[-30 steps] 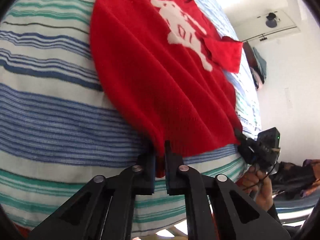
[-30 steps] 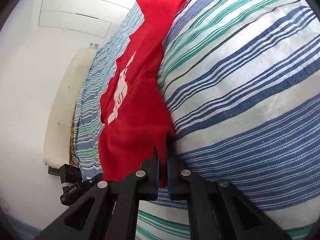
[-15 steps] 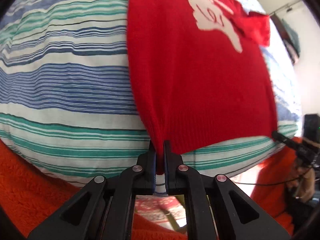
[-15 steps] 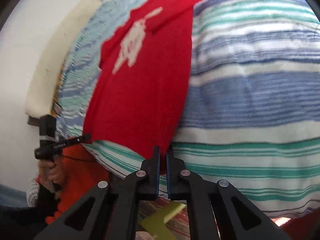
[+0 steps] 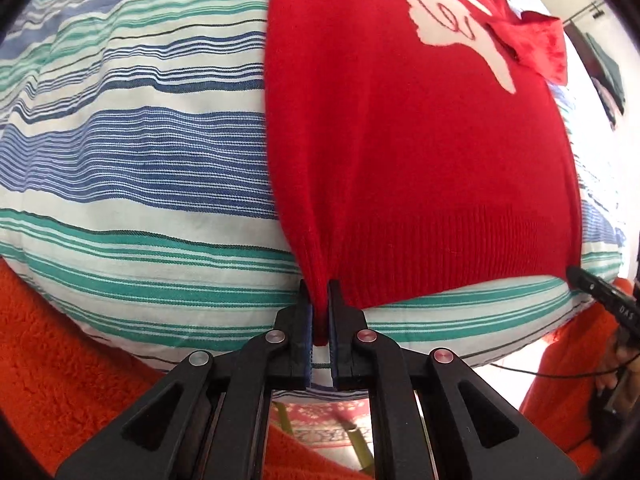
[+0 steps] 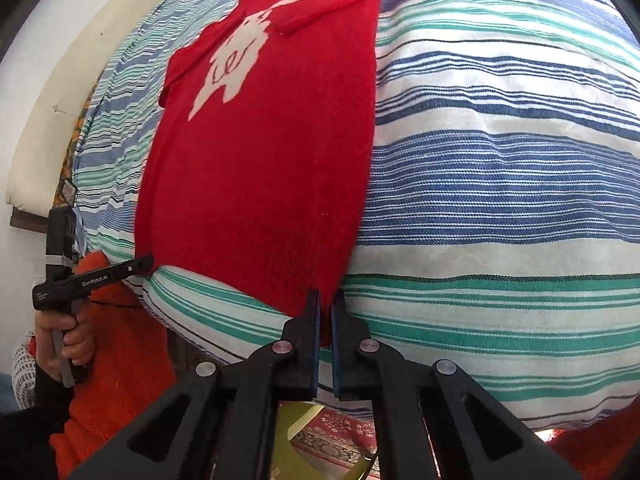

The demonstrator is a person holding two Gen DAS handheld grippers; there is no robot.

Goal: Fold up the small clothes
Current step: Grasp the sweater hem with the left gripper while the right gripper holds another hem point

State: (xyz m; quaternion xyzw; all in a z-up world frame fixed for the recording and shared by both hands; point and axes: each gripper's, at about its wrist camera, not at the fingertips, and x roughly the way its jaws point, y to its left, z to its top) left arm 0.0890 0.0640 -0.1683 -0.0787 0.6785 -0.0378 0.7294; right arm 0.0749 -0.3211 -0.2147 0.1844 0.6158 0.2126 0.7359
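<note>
Left wrist view: the red sweater (image 5: 420, 152) is spread on the striped bedding (image 5: 132, 152), hem corners clamped by left gripper (image 5: 319, 320) and right gripper (image 6: 326, 316); even tension should be kept.

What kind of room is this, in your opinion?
Probably a bedroom: the red sweater lies on a striped bedcover, with a cream padded headboard behind and a patterned rug below.

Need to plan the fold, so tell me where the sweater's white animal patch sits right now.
The white animal patch is on the upper chest of the red sweater, far from both claws at the hem; the left wrist view shows it beside the folded-in sleeve.
</note>
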